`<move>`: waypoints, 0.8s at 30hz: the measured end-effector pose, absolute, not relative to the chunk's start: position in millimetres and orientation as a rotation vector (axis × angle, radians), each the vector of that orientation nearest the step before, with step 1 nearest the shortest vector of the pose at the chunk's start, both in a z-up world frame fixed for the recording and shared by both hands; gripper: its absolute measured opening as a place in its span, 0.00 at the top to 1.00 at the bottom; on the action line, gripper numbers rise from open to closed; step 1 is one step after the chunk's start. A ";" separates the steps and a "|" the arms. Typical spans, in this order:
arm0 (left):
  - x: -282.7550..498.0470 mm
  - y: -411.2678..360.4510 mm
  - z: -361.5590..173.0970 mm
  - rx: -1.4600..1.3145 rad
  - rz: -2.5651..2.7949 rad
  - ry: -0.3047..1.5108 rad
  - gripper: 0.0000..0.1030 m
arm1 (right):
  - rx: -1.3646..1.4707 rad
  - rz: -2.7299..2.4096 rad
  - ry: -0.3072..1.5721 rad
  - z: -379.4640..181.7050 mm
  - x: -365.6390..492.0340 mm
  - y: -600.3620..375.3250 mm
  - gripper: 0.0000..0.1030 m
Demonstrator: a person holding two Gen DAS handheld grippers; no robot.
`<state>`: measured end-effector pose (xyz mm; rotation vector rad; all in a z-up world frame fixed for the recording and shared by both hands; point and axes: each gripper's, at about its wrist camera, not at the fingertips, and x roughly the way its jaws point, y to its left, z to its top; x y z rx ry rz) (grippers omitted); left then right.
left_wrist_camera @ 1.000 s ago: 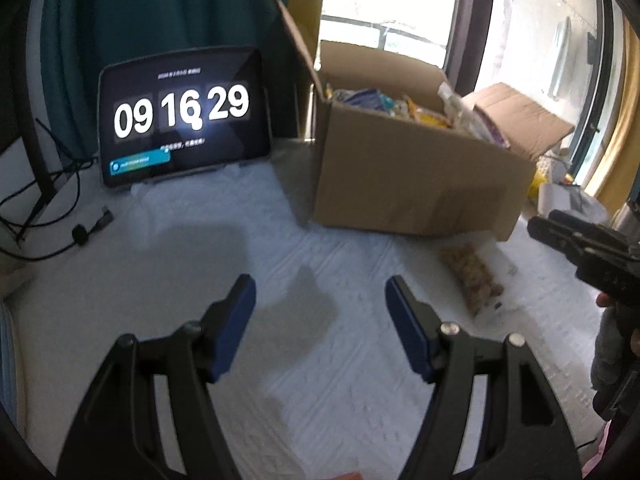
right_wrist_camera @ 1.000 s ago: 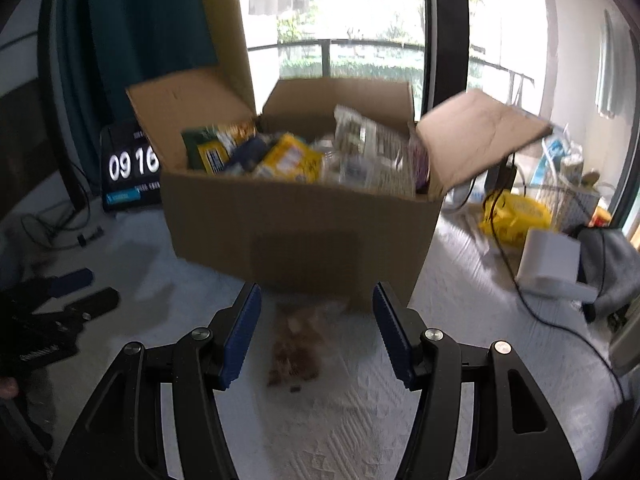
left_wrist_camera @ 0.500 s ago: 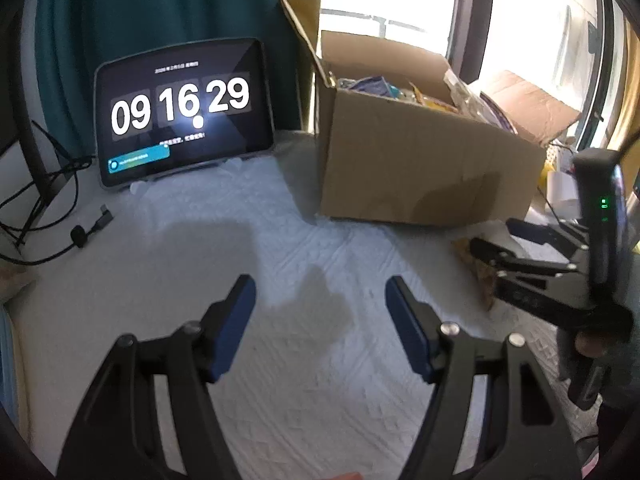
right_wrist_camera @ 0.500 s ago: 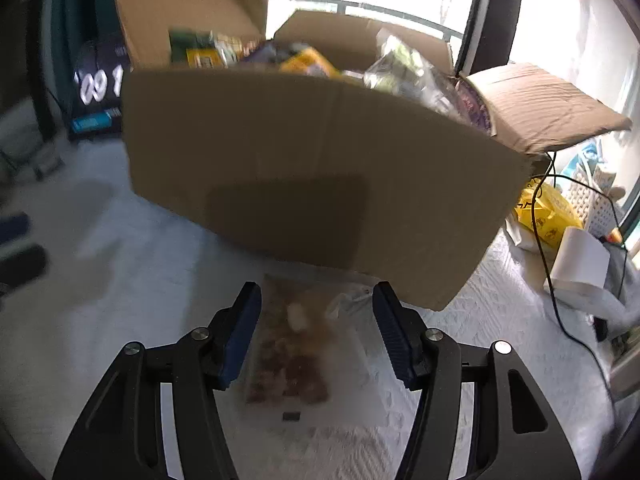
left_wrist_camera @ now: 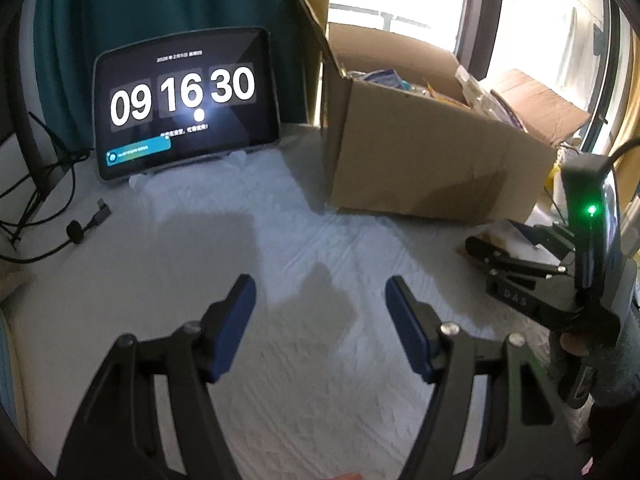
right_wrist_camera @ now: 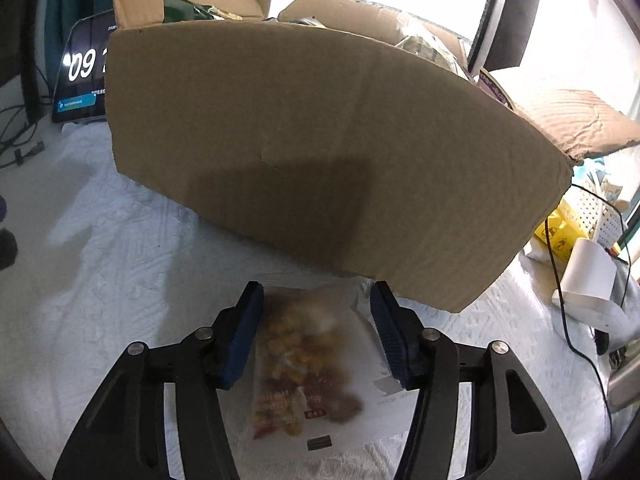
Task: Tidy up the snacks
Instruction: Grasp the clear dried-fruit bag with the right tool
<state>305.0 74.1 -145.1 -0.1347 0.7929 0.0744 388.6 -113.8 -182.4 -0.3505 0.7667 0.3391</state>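
A clear snack bag (right_wrist_camera: 304, 364) of yellow and brown pieces lies flat on the white cloth in front of an open cardboard box (right_wrist_camera: 320, 152). My right gripper (right_wrist_camera: 316, 332) is open, with one finger on each side of the bag, low over it. In the left wrist view the right gripper (left_wrist_camera: 496, 240) is at the far right by the box (left_wrist_camera: 420, 160), and the bag (left_wrist_camera: 516, 236) shows between its fingers. My left gripper (left_wrist_camera: 320, 320) is open and empty over bare cloth. Several snack packets fill the box.
A tablet clock (left_wrist_camera: 184, 100) stands at the back left, with cables (left_wrist_camera: 48, 216) beside it. A white device (right_wrist_camera: 588, 284), a yellow packet (right_wrist_camera: 560, 232) and a black cable lie right of the box. The box's open flap (right_wrist_camera: 580, 120) hangs out to the right.
My right gripper has moved forward and down, so its open fingers now straddle the snack bag. The left gripper has stayed nearly still.
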 end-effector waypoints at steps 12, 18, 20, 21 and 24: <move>280.7 55.3 -123.8 -0.131 0.074 0.754 0.33 | -0.305 0.414 0.788 -175.1 356.7 -131.7 0.50; 263.9 46.5 -124.2 -0.107 0.073 0.772 0.33 | -0.237 0.441 0.817 -169.4 332.1 -150.8 0.50; 257.4 42.7 -126.8 -0.098 0.069 0.783 0.33 | -0.207 0.454 0.828 -170.0 323.0 -155.4 0.51; 254.0 40.0 -127.7 -0.091 0.068 0.788 0.33 | -0.194 0.458 0.833 -170.3 318.7 -159.2 0.51; 246.0 33.5 -130.8 -0.083 0.065 0.797 0.33 | -0.164 0.465 0.839 -169.1 305.3 -168.9 0.51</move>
